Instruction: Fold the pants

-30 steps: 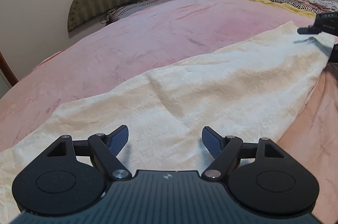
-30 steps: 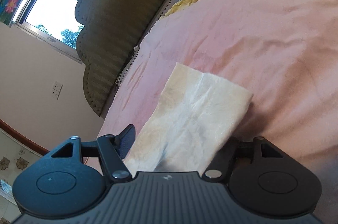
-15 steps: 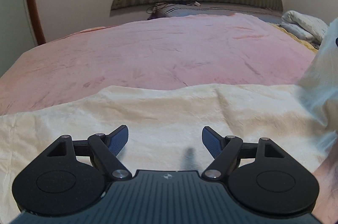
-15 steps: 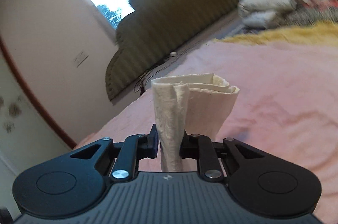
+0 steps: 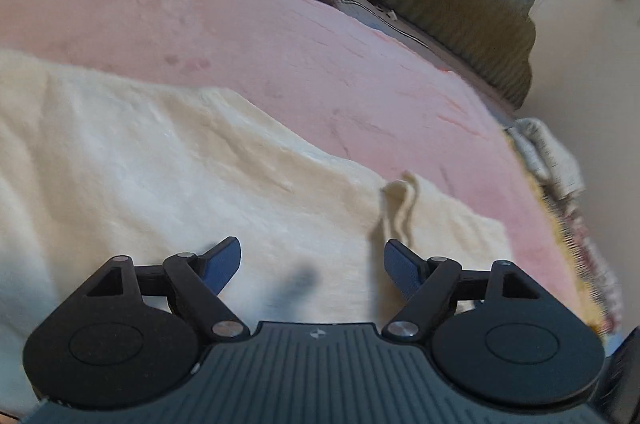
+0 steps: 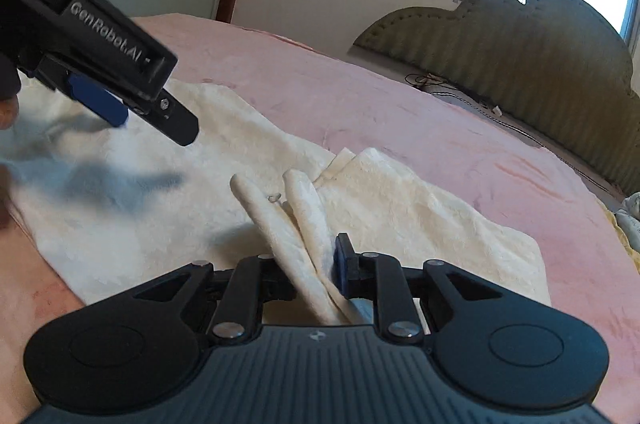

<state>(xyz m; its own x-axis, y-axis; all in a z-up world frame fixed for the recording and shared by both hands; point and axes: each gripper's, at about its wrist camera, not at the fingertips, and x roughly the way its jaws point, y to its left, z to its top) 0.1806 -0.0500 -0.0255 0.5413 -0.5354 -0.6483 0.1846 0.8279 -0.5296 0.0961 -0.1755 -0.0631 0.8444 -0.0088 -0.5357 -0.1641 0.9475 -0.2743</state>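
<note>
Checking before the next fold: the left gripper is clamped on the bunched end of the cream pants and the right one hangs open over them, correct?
Swapped. The right wrist view shows the right gripper clamped on the bunched end of the cream pants; the left gripper hangs open over them.

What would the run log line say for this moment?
task: fold pants | right gripper: shut on pants hem | left gripper: open, empty, above pants | surface: pink bedspread
</note>
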